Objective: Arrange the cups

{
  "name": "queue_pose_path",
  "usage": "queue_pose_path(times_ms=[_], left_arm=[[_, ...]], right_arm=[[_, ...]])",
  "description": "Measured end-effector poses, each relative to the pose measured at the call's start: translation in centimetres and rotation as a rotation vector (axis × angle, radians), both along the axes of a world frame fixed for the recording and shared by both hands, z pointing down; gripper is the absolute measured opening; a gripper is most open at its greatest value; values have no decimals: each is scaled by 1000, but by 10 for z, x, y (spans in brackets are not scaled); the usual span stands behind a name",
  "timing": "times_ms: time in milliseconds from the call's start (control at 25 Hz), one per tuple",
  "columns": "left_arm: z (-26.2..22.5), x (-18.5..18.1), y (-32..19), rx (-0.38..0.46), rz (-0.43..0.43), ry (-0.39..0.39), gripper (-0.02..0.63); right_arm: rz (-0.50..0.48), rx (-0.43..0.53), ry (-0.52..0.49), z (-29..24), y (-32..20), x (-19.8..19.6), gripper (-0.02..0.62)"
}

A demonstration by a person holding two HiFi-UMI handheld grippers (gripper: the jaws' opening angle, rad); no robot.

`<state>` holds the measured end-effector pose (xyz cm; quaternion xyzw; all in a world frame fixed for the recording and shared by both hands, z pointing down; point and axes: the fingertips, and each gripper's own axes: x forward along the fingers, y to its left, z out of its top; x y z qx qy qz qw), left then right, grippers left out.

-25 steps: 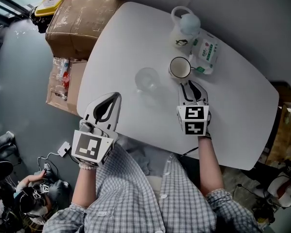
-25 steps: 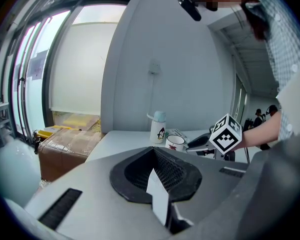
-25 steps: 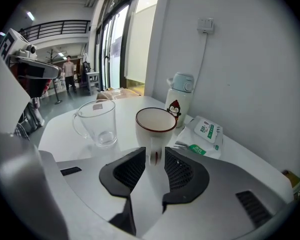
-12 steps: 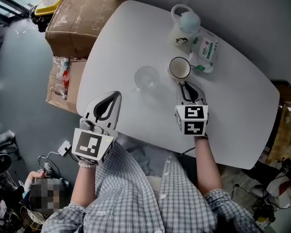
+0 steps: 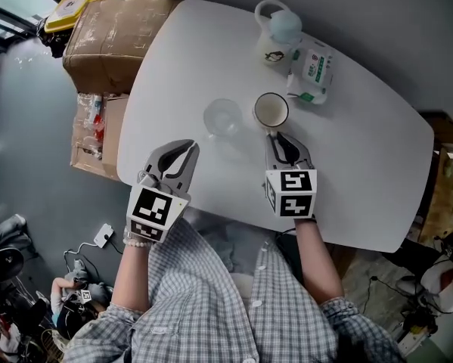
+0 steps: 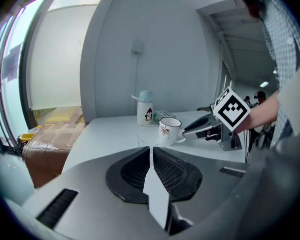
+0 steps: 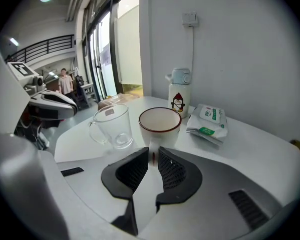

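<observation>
A white mug (image 5: pixel 271 110) with a dark rim stands mid-table, and a clear glass cup (image 5: pixel 223 118) stands just left of it. My right gripper (image 5: pixel 280 137) is behind the mug. Its jaws are closed to a narrow slit on the mug's handle (image 7: pixel 152 153). In the right gripper view the mug (image 7: pixel 160 124) is straight ahead and the glass cup (image 7: pixel 112 126) is at its left. My left gripper (image 5: pixel 184 150) is shut and empty near the table's front left edge, short of the glass cup (image 6: pixel 147 136).
A white penguin bottle (image 5: pixel 275 40) and a pack of wipes (image 5: pixel 311 70) lie beyond the mug at the far side of the white table (image 5: pixel 362 150). Cardboard boxes (image 5: pixel 109 32) stand on the floor off the left edge.
The mug has come a little toward me with the right gripper and now stands apart from the wipes. The left gripper has edged forward toward the glass cup.
</observation>
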<state>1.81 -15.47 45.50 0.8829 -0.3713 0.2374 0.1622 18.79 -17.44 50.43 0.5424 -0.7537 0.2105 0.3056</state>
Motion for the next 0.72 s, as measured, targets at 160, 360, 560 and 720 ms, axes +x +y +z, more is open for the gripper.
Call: queue_pose_path(times_ms=[160, 360, 560, 720], left_arm=[[22, 6, 0, -36, 46, -40, 9], [37, 13, -3, -76, 73, -26, 9], [40, 16, -4, -96, 56, 0, 9], [40, 17, -4, -93, 38, -6, 9]], right_arm=[[9, -10, -14, -1, 7, -4, 71], [19, -22, -30, 0, 16, -8, 71], [29, -30, -36, -1, 25, -11, 71], [43, -40, -52, -1, 31, -14, 71]])
